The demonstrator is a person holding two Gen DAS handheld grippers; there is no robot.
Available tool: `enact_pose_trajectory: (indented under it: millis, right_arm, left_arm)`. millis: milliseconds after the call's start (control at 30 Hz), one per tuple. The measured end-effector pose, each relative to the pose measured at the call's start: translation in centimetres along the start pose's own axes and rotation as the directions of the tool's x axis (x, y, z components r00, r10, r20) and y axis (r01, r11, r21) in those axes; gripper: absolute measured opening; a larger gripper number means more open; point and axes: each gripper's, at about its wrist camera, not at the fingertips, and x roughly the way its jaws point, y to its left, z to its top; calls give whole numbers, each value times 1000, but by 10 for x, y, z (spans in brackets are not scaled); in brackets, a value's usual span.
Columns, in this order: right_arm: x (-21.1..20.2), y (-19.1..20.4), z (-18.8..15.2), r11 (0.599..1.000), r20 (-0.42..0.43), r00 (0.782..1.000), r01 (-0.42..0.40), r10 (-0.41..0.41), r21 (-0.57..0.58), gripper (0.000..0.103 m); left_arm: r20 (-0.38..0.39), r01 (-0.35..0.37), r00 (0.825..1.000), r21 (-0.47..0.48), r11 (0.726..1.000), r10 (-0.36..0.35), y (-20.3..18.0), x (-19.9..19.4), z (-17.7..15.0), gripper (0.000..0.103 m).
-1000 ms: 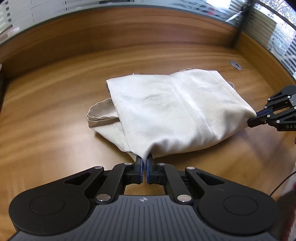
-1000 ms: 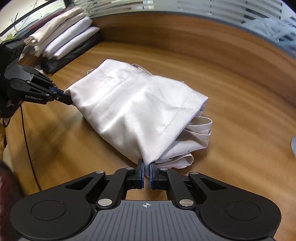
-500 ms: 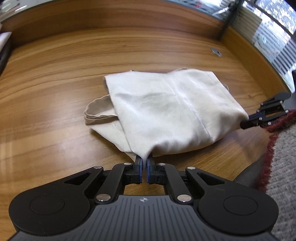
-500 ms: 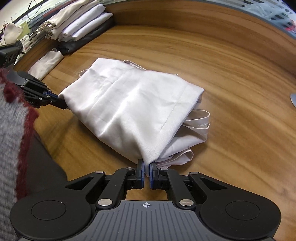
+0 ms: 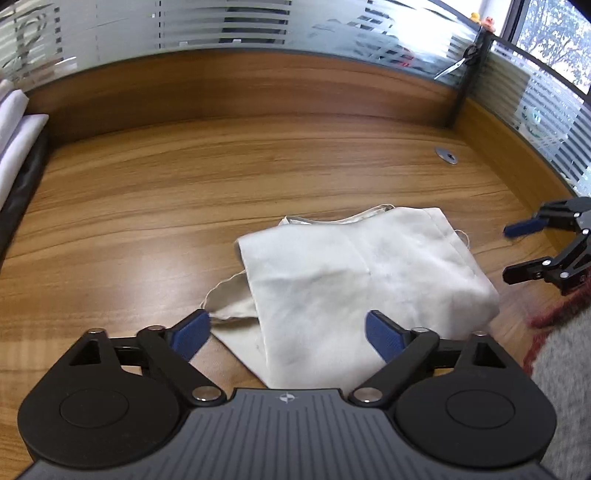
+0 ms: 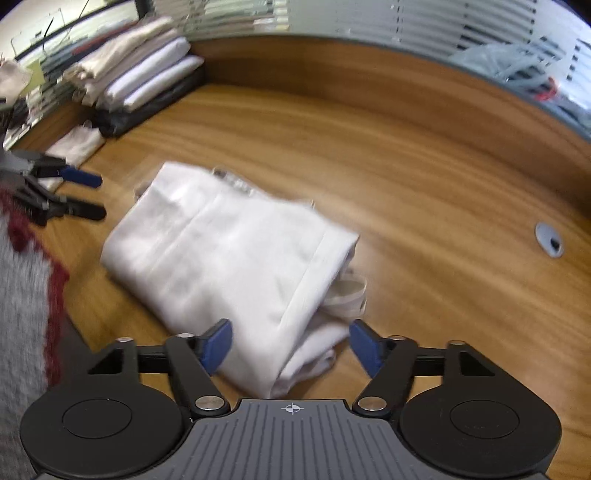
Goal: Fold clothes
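A folded cream-white garment [image 5: 362,280] lies on the wooden desk [image 5: 184,192]. It also shows in the right wrist view [image 6: 236,266], a little blurred. My left gripper [image 5: 288,332] is open, its blue pads spread over the garment's near corner and holding nothing. My right gripper [image 6: 290,345] is open over the opposite corner, also empty. Each gripper shows in the other's view, the right one [image 5: 524,251] at the far right edge and the left one [image 6: 83,195] at the left edge, both open and apart from the cloth.
A stack of folded clothes [image 6: 136,77] sits on a dark base at the desk's back left, with a small white cloth [image 6: 75,144] in front. A round metal grommet [image 5: 446,154] is set in the desk. Frosted glass panels [image 5: 221,22] border it. A grey and red sleeve [image 6: 26,295] is close by.
Both grippers have let go of the garment's corners and opened wide. The garment has dropped flat onto the desk, and both grippers have drawn back and risen a little.
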Motion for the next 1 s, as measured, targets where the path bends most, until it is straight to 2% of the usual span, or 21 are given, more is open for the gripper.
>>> enact_pose_trajectory:
  millis: [67,133,233,433,633,800,867,933,1000]
  right_arm:
    - [3,-1,6,1000,27,1000,15,-16,13,94]
    - [8,-3,11,1000,51,999,2,-3,15,94]
    - [21,-4,18,1000,64,998,-21,21,5,94]
    - [54,-4,34,996,62,997,-30,35,-85,94]
    - [85,-16,47,990,42,996,-70,75,-124,92]
    - [108,-22,57,981,29,992,-115,121,-154,90]
    - [116,-23,60,976,17,989,-141,146,-168,87]
    - [123,-25,63,971,-2,986,-166,168,-174,85]
    - [127,-26,65,963,-16,980,-196,197,-183,78]
  left_arm:
    - [-7,8,1000,3,1000,-8,-2,6,5,97]
    - [10,22,1000,9,1000,-22,-2,11,10,97]
    - [18,5,1000,25,1000,-6,-2,24,20,100]
    - [37,-33,999,99,995,29,7,57,37,100]
    - [-33,79,997,181,980,-75,19,91,47,100]
    - [-90,136,989,210,968,-119,27,115,60,98]
    - [-108,166,983,219,961,-146,29,123,64,93]
    - [-150,221,970,205,954,-192,32,132,70,84]
    - [-171,253,960,189,949,-222,34,139,74,80]
